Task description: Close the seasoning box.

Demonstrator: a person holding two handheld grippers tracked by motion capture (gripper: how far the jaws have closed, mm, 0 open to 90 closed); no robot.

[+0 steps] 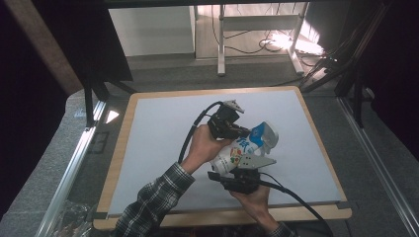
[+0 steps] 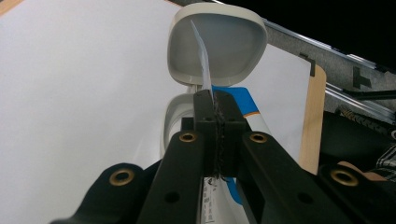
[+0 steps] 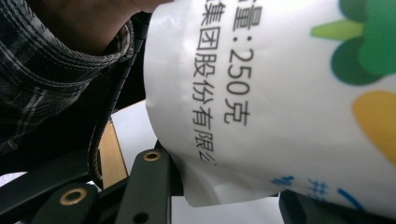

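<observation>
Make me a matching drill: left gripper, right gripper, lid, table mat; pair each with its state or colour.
Things:
1. left gripper
2. right gripper
3. lid
4. table mat

States:
A. holds the white container's body
B. flipped open
C. pale grey-white, flat
D. shut on a thin seal tab

Pairs: 1-D, 2-A, 3-B, 4-C

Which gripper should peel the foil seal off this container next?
Left. The left gripper is already shut on the foil seal below the open lid; the right gripper just clamps the container.
</observation>
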